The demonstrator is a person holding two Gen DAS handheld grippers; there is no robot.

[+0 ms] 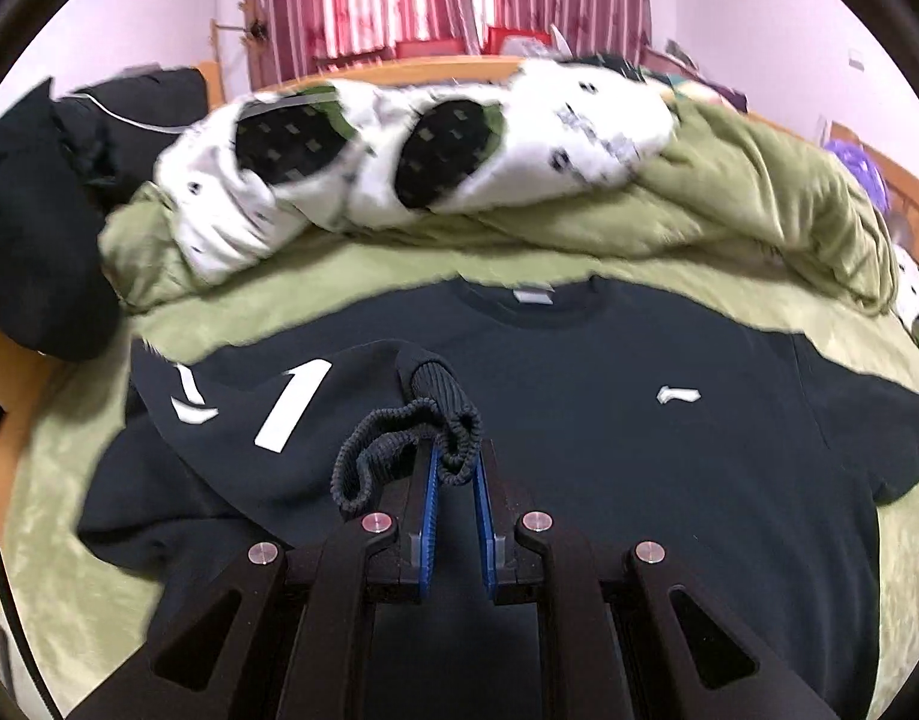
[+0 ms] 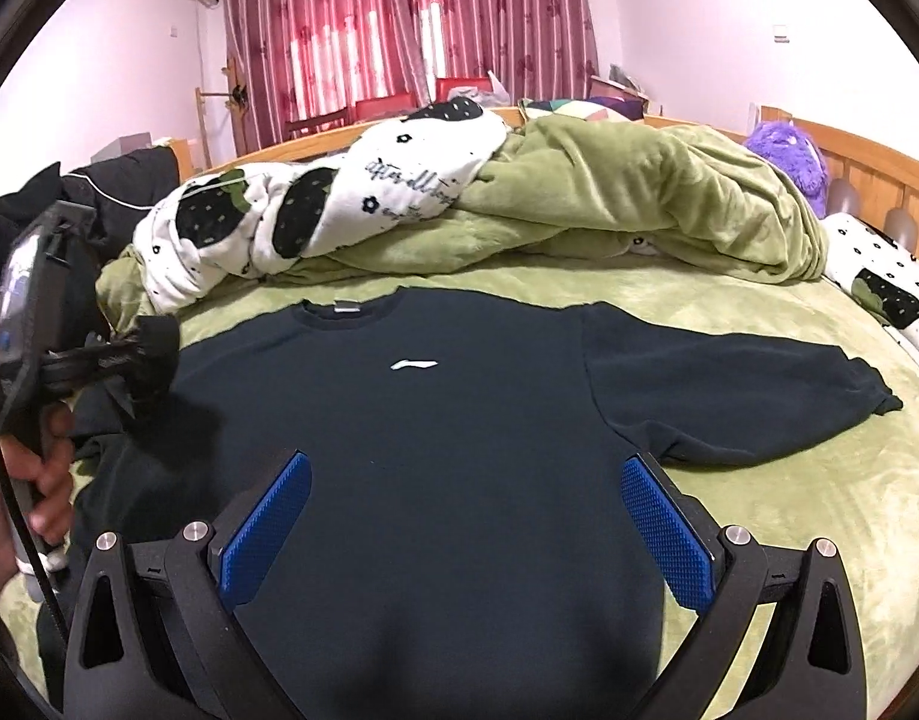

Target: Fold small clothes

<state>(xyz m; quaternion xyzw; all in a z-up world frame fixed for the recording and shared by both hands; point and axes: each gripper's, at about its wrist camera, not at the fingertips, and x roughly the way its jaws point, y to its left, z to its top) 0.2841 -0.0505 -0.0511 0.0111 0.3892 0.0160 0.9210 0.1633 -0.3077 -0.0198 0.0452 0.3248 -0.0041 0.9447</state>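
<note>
Bedding came first: a green sheet (image 2: 729, 312) covered the bed, and the sweater served as the mark for everything else. Beyond the sweater's collar a green quilt (image 2: 639, 192) lay heaped, with a white blanket (image 2: 399, 174) printed in black patches on top of the heap. Past those hung red curtains (image 2: 399, 30). Off beyond the sweater's outstretched sleeve, by the headboard, sat a purple plush toy (image 2: 789, 156). A pile of black clothing (image 1: 39, 210) lay at the bed's edge on the sweater's other side.

The sweater (image 2: 429, 420) itself, dark navy with a small white logo (image 2: 414, 365) on the chest, lay front-up on the sheet, collar away from the cameras. One sleeve (image 2: 729, 402) stretched flat outward on the sheet. The other sleeve (image 1: 249, 414), marked with white stripes, was folded inward across the chest.

The left gripper (image 1: 456, 462) had its blue pads close together, clamped on the ribbed cuff (image 1: 435, 420) of that folded sleeve, above the sweater's chest. In the right wrist view the left gripper (image 2: 141, 354) appeared at the sweater's shoulder, held by a hand (image 2: 39, 480).

The right gripper (image 2: 465, 516) hovered over the sweater's lower front with its jaws wide apart, holding nothing.
</note>
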